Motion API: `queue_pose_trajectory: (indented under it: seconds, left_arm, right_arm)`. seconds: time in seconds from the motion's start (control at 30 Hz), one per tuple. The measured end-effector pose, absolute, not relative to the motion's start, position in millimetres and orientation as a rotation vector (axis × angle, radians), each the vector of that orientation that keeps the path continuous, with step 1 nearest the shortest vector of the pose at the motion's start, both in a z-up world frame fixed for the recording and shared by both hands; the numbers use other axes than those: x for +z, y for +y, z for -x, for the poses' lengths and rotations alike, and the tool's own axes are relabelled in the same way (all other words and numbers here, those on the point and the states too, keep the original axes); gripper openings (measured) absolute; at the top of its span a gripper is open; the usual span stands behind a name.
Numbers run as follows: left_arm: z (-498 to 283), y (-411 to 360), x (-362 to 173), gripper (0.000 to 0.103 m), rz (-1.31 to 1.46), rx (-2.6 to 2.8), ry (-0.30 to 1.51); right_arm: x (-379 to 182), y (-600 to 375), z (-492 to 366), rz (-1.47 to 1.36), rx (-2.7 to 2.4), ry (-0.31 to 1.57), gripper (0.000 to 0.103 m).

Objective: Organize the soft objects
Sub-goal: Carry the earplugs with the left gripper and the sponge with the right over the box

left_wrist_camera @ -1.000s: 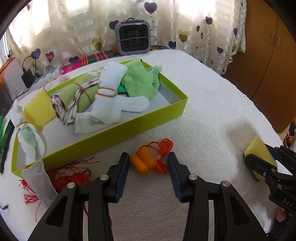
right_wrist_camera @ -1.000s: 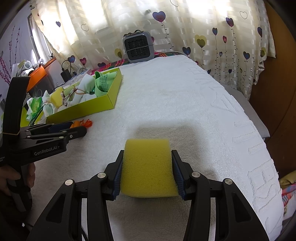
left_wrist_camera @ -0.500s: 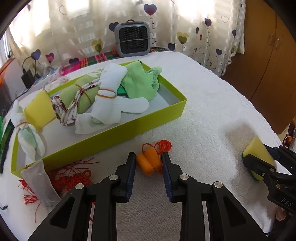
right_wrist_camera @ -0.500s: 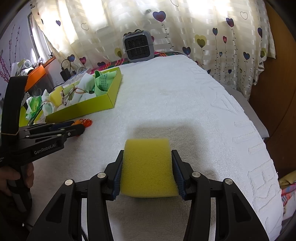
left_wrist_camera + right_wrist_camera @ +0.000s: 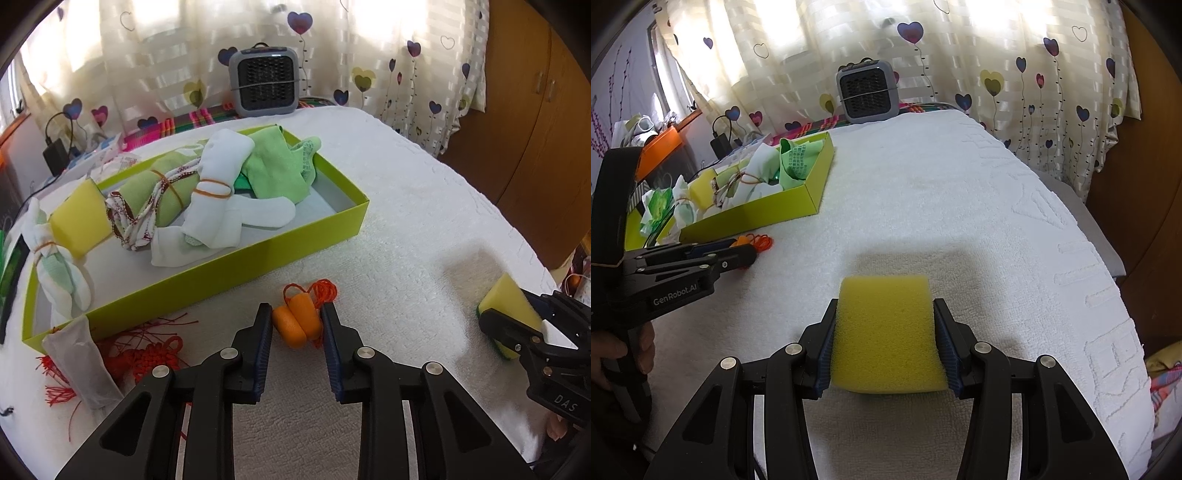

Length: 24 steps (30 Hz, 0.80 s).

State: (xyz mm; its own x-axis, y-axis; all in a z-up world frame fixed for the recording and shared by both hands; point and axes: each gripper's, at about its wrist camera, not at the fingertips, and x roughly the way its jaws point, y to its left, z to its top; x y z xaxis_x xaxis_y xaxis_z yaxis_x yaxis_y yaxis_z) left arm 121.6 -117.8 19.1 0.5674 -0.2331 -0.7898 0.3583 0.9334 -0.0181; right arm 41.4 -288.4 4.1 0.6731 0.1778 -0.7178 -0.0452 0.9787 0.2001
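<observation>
A pair of orange foam earplugs (image 5: 297,325) on an orange cord lies on the white towel just in front of the lime-green box (image 5: 221,273). My left gripper (image 5: 295,309) has its jaws closing around them, and both pads touch the plugs. In the right wrist view the left gripper (image 5: 746,254) shows at the left with the earplugs (image 5: 742,242) at its tip. My right gripper (image 5: 885,304) is shut on a yellow sponge (image 5: 886,332) above the towel. The left wrist view shows that sponge (image 5: 509,299) at the right edge. Socks, cloth rolls and another yellow sponge (image 5: 79,221) fill the box.
A red knotted tassel (image 5: 147,358) and a grey pouch (image 5: 81,362) lie by the box's near left corner. A small grey heater (image 5: 264,81) stands at the back by the heart-print curtain. A wooden cabinet (image 5: 535,129) is on the right. A hand (image 5: 624,354) holds the left gripper's handle.
The left gripper's jaws have closed in from either side until they meet the orange earplugs. The right gripper and its sponge have stayed put.
</observation>
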Motion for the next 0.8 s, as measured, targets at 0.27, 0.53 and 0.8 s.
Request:
queue_pose_trajectory:
  seconds: [0.27, 0.53, 0.8]
  left_arm:
    - [-115, -113, 28, 0.024, -0.128, -0.363, 0.877]
    - [-105, -97, 48, 0.024, -0.1, -0.356, 0.824]
    - [-107, -74, 67, 0.024, -0.05, -0.348, 0.786]
  right_arm:
    - [7, -287, -39, -0.165, 0.114, 0.822, 0.048]
    - [20, -278, -37, -0.144, 0.126, 0.799, 0.048]
    - [35, -265, -43, -0.116, 0.148, 0.762, 0.048]
